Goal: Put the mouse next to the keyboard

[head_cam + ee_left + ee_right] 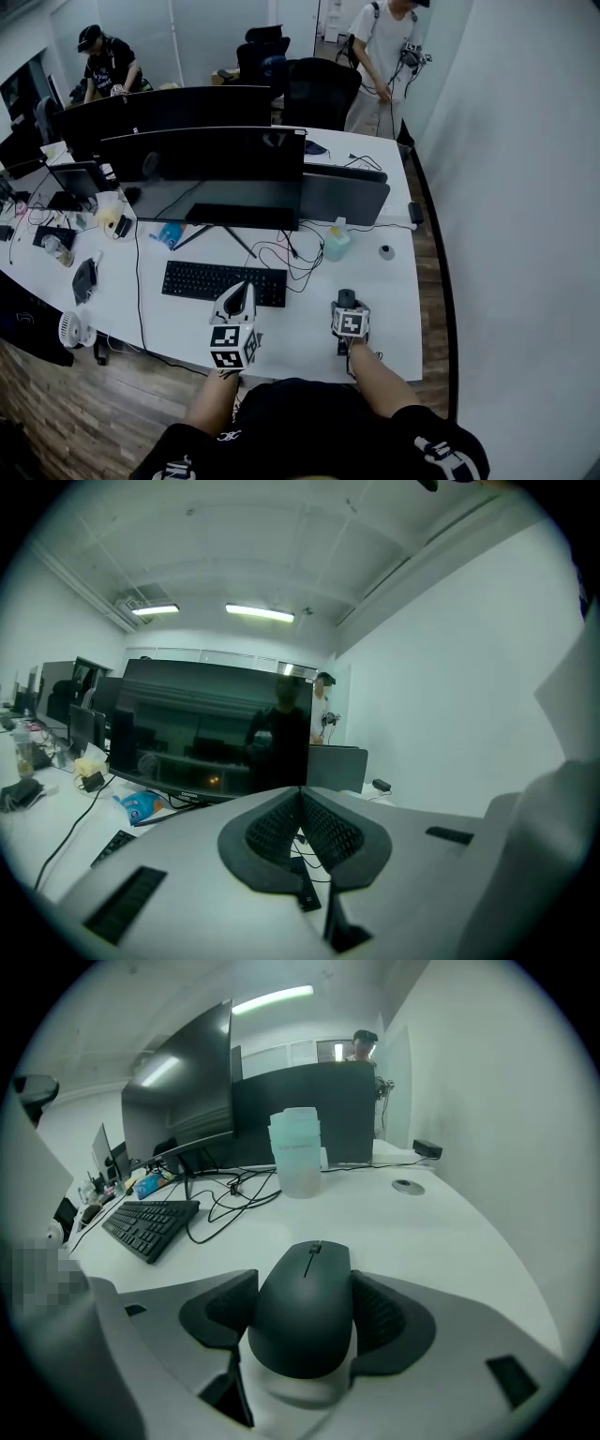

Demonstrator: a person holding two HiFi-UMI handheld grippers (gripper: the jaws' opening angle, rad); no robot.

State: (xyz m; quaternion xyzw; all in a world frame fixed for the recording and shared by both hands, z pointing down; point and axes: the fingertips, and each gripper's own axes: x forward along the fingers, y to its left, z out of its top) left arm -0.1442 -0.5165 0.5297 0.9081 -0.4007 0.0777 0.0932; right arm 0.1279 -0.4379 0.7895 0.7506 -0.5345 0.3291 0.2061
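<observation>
Mouse [305,1307] is sitting well right of the keyboard [150,1222], near the tabletop's [441,1232] front edge; right claw [305,1283] is standing wide, both pads pressing its flanks, probably gripping for the carry left; left claw [302,808] is idling, jaws together, holding nothing.

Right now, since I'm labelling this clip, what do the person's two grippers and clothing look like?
Both the left gripper and the right gripper have pale grey moulded bodies. Each carries a cube with black-and-white square markers. Their jaws are lined with black, finely ribbed pads. No cables show on either gripper. The person wears black clothing with white print.
</observation>
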